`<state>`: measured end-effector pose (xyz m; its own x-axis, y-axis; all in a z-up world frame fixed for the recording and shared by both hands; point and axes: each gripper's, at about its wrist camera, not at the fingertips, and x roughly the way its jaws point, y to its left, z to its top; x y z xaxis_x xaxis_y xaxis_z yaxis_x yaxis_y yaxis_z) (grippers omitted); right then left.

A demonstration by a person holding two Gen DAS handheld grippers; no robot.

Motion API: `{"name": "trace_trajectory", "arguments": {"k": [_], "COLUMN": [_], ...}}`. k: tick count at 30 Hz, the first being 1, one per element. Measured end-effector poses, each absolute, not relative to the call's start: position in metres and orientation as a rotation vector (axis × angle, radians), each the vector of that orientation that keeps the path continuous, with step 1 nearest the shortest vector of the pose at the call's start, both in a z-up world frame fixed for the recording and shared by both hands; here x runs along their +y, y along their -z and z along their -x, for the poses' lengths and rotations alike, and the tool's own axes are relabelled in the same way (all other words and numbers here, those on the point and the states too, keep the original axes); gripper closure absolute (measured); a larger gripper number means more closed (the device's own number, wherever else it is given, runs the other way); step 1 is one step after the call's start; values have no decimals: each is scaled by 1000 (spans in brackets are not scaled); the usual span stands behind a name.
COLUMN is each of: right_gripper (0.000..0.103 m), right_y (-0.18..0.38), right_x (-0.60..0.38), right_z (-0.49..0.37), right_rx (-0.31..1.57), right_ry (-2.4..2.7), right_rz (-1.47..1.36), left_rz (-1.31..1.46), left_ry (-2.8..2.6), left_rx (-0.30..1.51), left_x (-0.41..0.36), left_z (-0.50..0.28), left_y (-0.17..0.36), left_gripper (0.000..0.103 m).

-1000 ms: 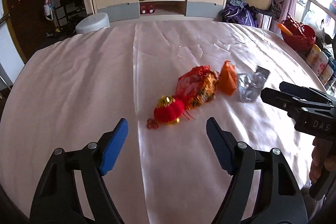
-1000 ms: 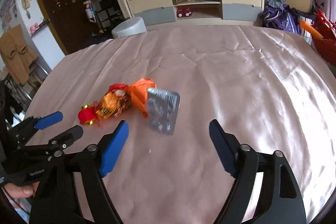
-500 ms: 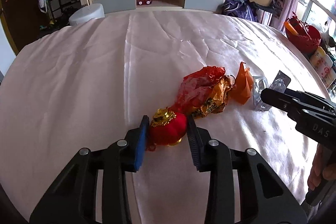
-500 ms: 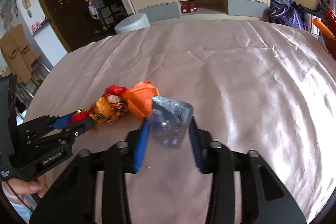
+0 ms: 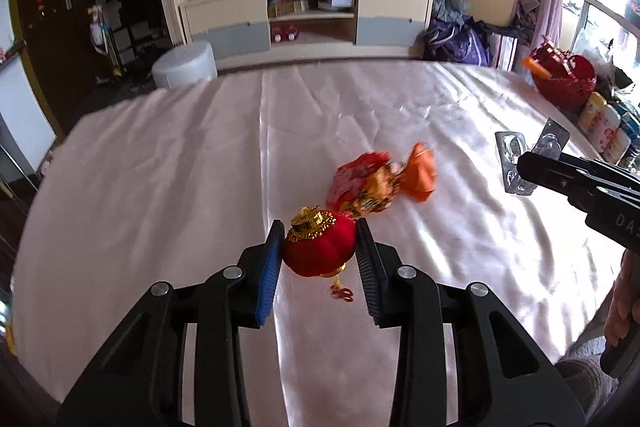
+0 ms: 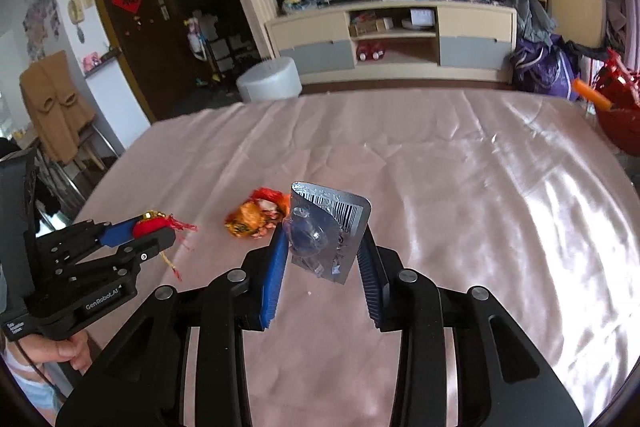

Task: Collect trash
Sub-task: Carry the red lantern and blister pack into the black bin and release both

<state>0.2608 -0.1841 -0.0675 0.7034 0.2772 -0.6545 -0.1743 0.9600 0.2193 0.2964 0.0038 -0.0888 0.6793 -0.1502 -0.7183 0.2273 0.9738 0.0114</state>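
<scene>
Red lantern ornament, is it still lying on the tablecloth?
No, the left gripper holds the red lantern ornament lifted above the tablecloth.

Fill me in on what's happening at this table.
A person is clearing trash off the pink tablecloth with a tool in each hand. The left tool is clamped on a small red lantern ornament; the right tool grips an empty blister pack. Crumpled wrappers lie on the cloth.

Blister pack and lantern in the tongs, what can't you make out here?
- Blister pack, right wrist view: print beyond the barcode too small to read.
- Red lantern, left wrist view: sides hidden by the pads.
- Crumpled wrappers: motion-blurred, count unclear.
</scene>
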Motion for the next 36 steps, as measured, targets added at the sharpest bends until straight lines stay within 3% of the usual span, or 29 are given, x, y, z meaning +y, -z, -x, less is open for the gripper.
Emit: {"name": "trace_trajectory", "arguments": {"k": [15,26,36], "right_gripper": [67,67,67], "right_y": [15,57,109], "right_x": [-204,-199,-201], "right_z": [-141,-80,-59], "right_rx": [634,719,816], "right_ry": [-305,-336,-305], "right_rz": [-107,-92,-117], "left_rz": [-96,-52,1], "left_ry": [245,278,328], "left_rx": [711,769,866], "left_x": [-22,-25,-27], "left_z": [-162,-85,-52], "left_y": [42,79,143], "left_gripper": [69,69,69]}}
